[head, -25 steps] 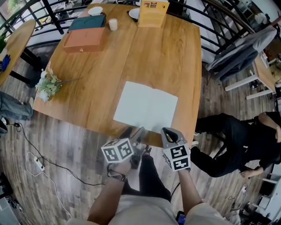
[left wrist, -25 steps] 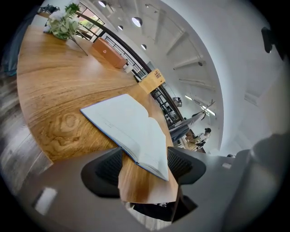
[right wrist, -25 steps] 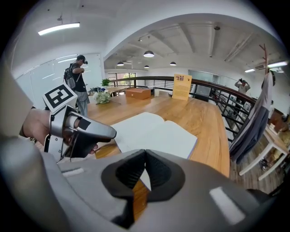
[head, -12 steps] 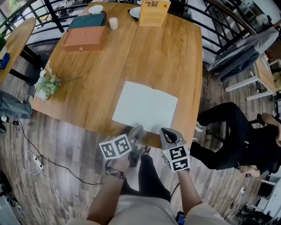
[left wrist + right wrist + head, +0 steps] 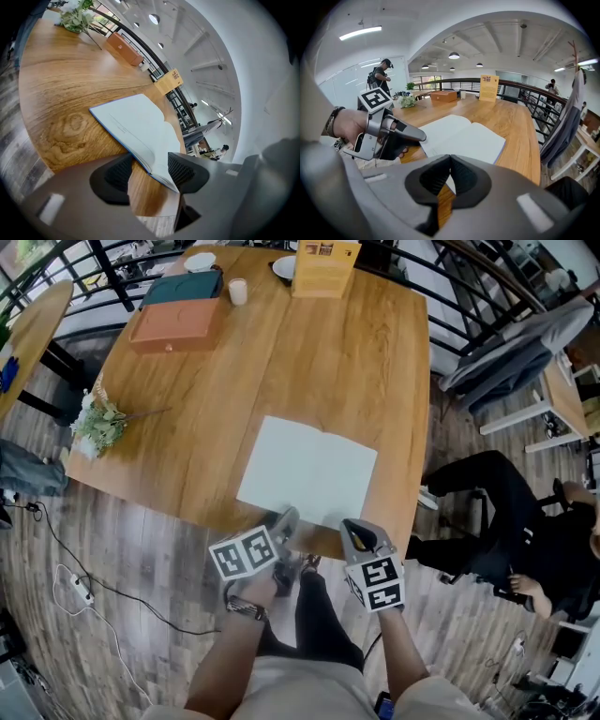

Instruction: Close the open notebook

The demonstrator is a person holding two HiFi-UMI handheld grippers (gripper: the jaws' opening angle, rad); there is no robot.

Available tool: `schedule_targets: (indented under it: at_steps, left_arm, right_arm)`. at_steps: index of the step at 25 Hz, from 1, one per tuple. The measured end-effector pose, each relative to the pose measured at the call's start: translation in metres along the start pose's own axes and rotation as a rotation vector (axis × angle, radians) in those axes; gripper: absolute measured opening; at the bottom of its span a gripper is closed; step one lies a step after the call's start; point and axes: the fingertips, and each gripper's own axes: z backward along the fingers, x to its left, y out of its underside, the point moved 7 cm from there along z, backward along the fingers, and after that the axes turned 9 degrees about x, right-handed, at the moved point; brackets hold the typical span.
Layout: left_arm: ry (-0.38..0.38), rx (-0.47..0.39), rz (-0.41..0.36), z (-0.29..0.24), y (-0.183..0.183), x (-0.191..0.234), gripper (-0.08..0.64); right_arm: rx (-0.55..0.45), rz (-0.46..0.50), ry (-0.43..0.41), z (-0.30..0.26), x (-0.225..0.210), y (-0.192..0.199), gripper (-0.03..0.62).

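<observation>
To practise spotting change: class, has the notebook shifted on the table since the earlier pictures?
No. The notebook lies just as close to the table's near edge as before.

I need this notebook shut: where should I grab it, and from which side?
Pinch the notebook's left near edge, from the table's near side. It lies flat and open, so only thin edges offer a hold. The left gripper, jaws just closing, straddles that edge, not yet pressing.
</observation>
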Motion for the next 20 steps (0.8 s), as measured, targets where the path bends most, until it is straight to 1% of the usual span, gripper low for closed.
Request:
schedule_targets:
  at_steps: [5,7,10,13,16,20]
  left_arm:
    - [-0.044,-0.004,0.0,0.0,0.001,0.007,0.166]
    - [-0.051,-0.008,0.005,0.001,0.001,0.01,0.123]
    - [-0.054,-0.01,0.005,0.002,0.0,0.013,0.081]
    - [-0.055,-0.008,0.001,0.003,0.0,0.012,0.063]
    - [-0.054,-0.009,-0.019,0.004,-0.001,0.009,0.047]
    - [-0.078,-0.012,-0.078,0.006,-0.002,0.004,0.035]
  right_arm:
    - [0.004,-0.012,0.007,0.003,-0.002,0.006,0.002]
    - [0.007,-0.018,0.012,0.004,-0.003,0.008,0.002]
    - [0.016,-0.029,0.018,0.004,-0.004,0.012,0.002]
    - [0.021,-0.039,0.021,0.004,-0.005,0.014,0.002]
    - [0.016,-0.043,0.024,0.005,-0.006,0.012,0.002]
    - [0.015,-0.048,0.029,0.007,-0.005,0.014,0.002]
